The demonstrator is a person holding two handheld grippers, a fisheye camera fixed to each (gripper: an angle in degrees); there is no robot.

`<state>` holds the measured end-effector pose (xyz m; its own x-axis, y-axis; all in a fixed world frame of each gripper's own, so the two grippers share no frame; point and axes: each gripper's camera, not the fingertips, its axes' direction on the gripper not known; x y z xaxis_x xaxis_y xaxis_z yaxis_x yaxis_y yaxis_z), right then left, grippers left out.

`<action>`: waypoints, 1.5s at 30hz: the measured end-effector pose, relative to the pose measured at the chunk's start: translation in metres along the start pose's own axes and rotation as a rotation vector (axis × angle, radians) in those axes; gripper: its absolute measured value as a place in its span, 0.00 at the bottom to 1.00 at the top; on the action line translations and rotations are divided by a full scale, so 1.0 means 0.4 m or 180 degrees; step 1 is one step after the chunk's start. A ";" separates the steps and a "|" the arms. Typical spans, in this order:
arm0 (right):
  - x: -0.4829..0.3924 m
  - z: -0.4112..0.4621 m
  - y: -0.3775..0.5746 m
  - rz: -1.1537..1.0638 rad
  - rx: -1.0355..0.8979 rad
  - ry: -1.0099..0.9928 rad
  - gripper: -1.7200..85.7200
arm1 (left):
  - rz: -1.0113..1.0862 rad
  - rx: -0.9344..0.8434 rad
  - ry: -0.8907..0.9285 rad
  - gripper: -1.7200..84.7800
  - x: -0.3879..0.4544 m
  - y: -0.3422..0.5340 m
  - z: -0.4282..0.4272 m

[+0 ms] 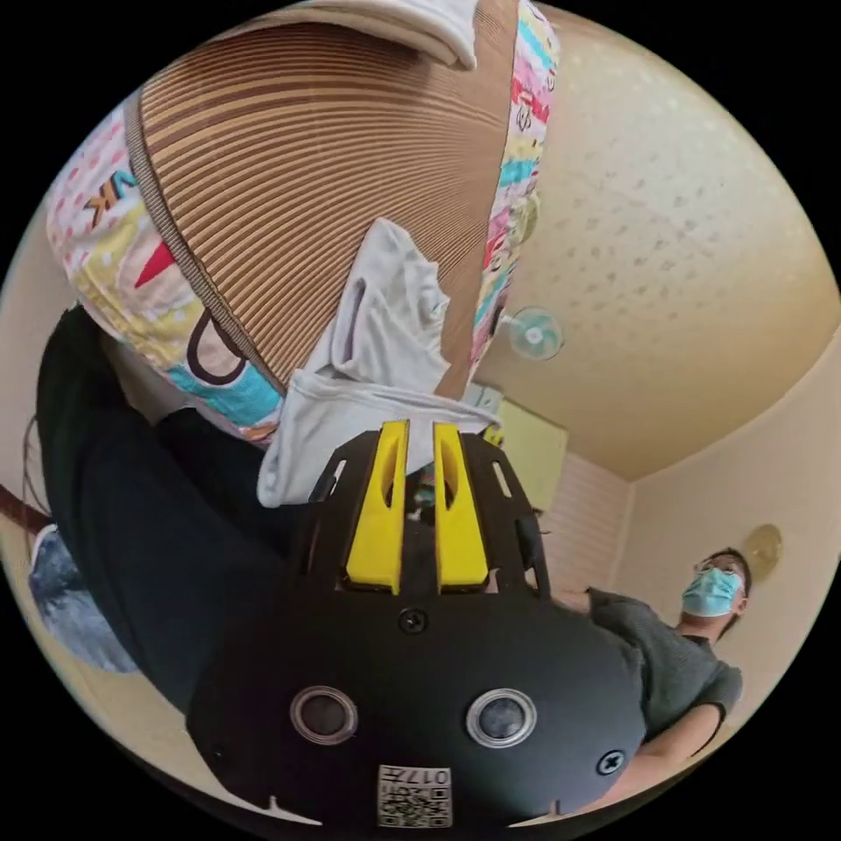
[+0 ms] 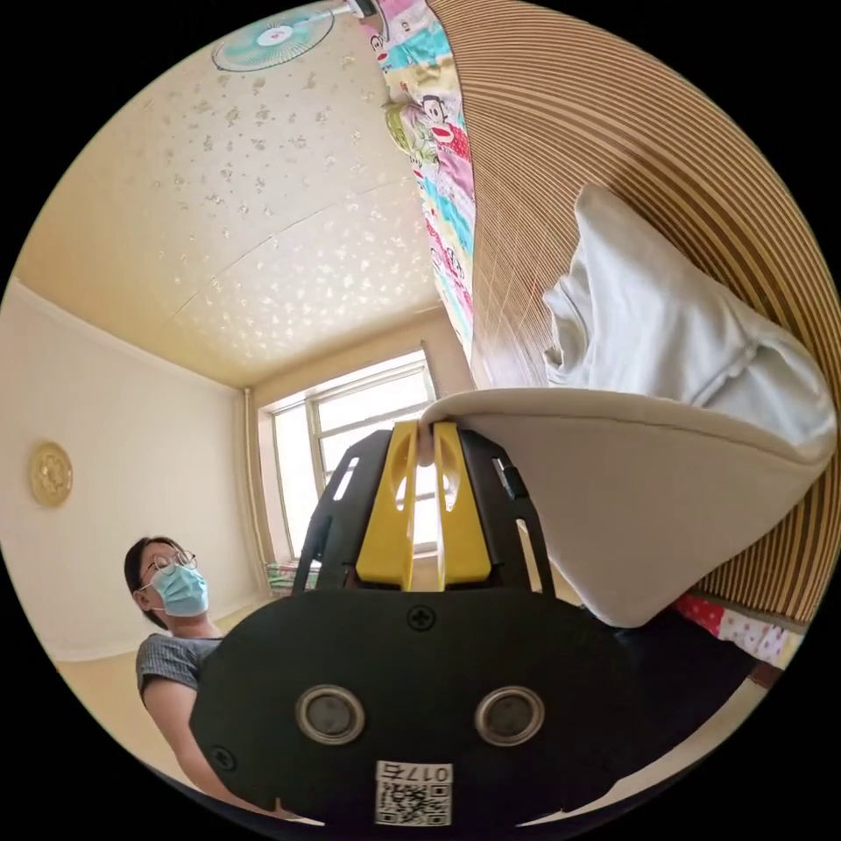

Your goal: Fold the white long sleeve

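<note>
2 grippers are pinched on the white long sleeve (image 2: 666,350): left gripper (image 1: 419,438) and right gripper (image 2: 427,438) nearly closed on edges, garment lifted off the striped mat (image 1: 289,175), likely for folding.

The setting is a room of a home, most likely a bedroom. Indicators: a bed covered by a brown striped woven mat (image 1: 307,175) over a cartoon-print sheet (image 2: 434,166), a patterned ceiling (image 2: 263,263), plain cream walls with a round gold wall ornament (image 2: 51,474), and a wall-mounted fan (image 1: 534,333). A large window (image 2: 350,438) admits daylight, and a person wearing a face mask (image 2: 171,613) is present in the room.
</note>
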<state>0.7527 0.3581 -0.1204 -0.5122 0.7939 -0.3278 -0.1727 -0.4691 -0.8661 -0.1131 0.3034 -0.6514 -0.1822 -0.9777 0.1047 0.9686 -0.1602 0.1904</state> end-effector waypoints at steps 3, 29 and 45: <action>0.002 0.025 -0.069 0.0032 -0.0087 0.0141 0.04 | 0.0174 -0.0347 -0.0904 0.15 0.035 -0.038 0.114; 0.092 -0.145 -0.077 -0.0219 0.1077 -0.0316 0.05 | 0.1534 0.0488 0.0492 0.03 0.162 0.021 0.097; 0.276 0.306 -0.564 -0.0375 0.0280 0.2092 0.13 | 0.0086 0.1237 -0.0140 0.18 -0.097 -0.350 0.221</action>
<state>0.6321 0.5042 0.0848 0.1281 0.8990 -0.4187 -0.2781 -0.3727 -0.8853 -0.2566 0.3757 -0.5957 -0.1726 -0.9727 0.1548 0.8383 -0.0626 0.5416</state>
